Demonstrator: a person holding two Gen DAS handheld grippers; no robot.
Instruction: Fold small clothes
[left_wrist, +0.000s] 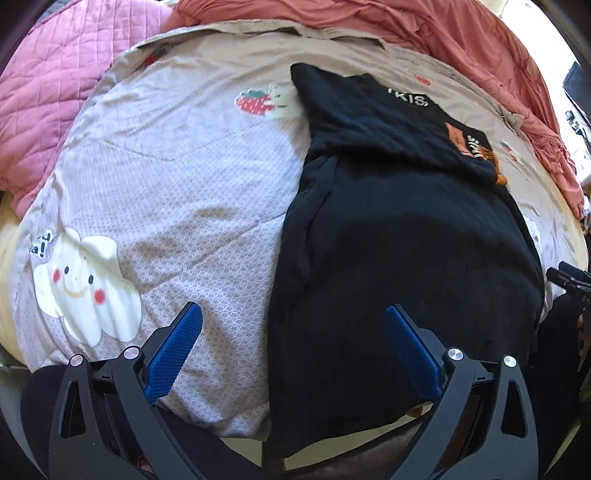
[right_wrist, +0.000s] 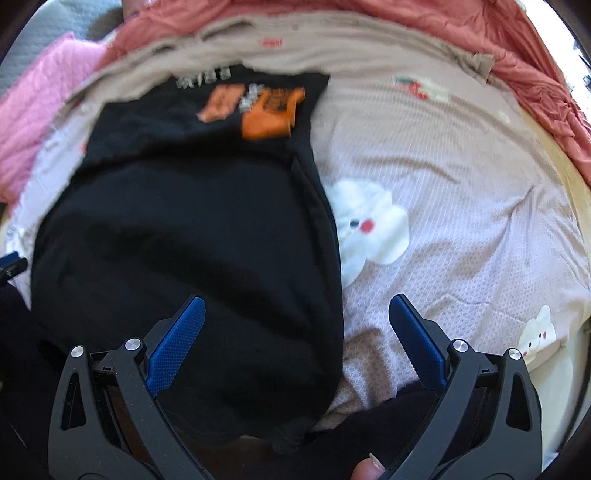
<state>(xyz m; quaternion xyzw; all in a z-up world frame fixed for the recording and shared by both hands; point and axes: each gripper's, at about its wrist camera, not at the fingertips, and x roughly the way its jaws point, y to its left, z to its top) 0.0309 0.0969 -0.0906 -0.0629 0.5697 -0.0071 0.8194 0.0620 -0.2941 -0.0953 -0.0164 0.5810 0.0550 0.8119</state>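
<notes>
A black garment (left_wrist: 399, 236) with orange and white print lies lengthwise on the bed, its sides folded in, its near end hanging over the bed's front edge. It also shows in the right wrist view (right_wrist: 192, 236). My left gripper (left_wrist: 293, 314) is open and empty above the garment's left edge; its right blue pad is over the black cloth. My right gripper (right_wrist: 297, 304) is open and empty above the garment's right edge, its left pad over the cloth. The right gripper's tip (left_wrist: 565, 277) shows at the far right of the left wrist view.
A pale lilac quilt cover (left_wrist: 177, 192) with cloud and strawberry prints covers the bed. A pink quilted blanket (left_wrist: 48, 92) lies at the back left. A coral sheet (left_wrist: 480, 40) is bunched along the back and right.
</notes>
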